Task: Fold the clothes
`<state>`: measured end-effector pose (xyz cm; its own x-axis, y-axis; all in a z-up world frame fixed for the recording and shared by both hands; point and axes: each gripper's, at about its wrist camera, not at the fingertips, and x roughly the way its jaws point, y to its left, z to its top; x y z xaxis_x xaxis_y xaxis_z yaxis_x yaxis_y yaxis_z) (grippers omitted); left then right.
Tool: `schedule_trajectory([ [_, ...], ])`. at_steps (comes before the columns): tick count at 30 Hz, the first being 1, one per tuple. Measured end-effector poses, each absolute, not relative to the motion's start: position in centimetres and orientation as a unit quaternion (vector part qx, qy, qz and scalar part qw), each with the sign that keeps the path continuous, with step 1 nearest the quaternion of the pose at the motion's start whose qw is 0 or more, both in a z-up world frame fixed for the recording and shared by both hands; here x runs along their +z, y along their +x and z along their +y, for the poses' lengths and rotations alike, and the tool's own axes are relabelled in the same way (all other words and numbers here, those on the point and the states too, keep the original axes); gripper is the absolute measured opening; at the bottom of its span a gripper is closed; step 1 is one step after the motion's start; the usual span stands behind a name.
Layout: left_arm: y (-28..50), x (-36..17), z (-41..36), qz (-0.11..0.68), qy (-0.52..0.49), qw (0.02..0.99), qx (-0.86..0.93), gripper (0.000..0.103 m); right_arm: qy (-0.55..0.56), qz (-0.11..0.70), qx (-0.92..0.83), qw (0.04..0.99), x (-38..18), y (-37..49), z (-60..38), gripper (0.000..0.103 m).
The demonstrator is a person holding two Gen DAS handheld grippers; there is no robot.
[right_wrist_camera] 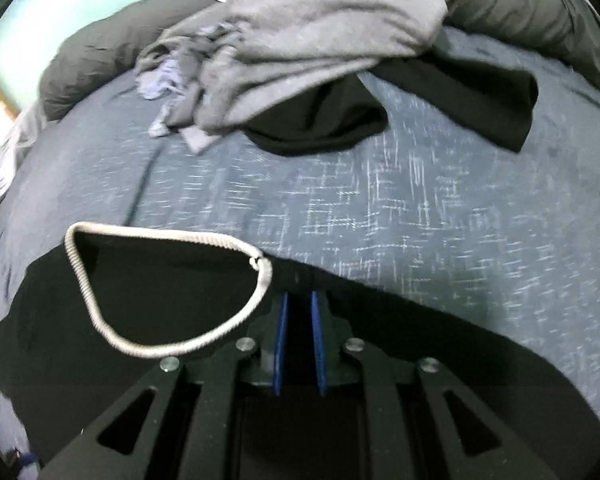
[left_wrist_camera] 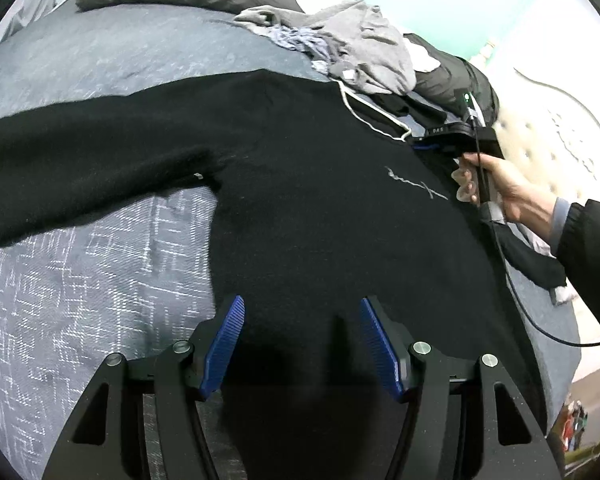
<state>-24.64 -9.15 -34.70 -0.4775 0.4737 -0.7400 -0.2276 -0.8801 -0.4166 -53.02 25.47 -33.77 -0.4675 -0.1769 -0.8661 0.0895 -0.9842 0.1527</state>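
Sweater (left_wrist_camera: 320, 184) flat on bed (left_wrist_camera: 80, 280). Right gripper (right_wrist_camera: 299, 300) pinches fabric by collar (right_wrist_camera: 100, 320); left gripper (left_wrist_camera: 302, 308) wide apart, empty. Risk: one-sided pull bunches cloth.

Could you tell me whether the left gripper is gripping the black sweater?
No, the left gripper is open above the black sweater.

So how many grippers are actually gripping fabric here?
1. The right gripper is shut on the black sweater at its shoulder edge, beside the white-trimmed collar. The left gripper hovers open over the sweater's lower body, holding nothing.
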Motion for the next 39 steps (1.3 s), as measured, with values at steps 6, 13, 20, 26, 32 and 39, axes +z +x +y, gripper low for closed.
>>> schedule_trajectory([
  [6, -24.4, -34.6, -8.9, -0.122, -0.467, 0.205, 0.851, 0.064, 0.454, -0.038, -0.888, 0.065, -30.5, -51.8, 26.1, 0.012],
  [13, -23.9, -33.2, -8.9, -0.117, -0.455, 0.198, 0.860, 0.064, 0.434, -0.084, -0.895, 0.053, -25.9, -44.3, 33.3, 0.012],
  [20, -22.5, -32.1, -9.1, -0.114, -0.464, 0.179, 0.860, 0.065, 0.433, -0.138, -0.891, -0.007, -22.3, -31.6, 46.5, 0.039],
  [26, -20.4, -29.6, -9.3, -0.098, -0.471, 0.170, 0.860, 0.065, 0.403, -0.194, -0.889, -0.097, -19.6, -21.6, 57.9, 0.046],
  [32, -18.0, -27.2, -9.2, -0.066, -0.471, 0.165, 0.864, 0.065, 0.404, -0.209, -0.878, -0.151, -19.6, -16.1, 64.8, 0.056],
  [39, -16.2, -26.5, -9.2, -0.044, -0.478, 0.156, 0.863, 0.065, 0.417, -0.235, -0.862, -0.167, -22.0, -13.4, 69.2, 0.056],
])
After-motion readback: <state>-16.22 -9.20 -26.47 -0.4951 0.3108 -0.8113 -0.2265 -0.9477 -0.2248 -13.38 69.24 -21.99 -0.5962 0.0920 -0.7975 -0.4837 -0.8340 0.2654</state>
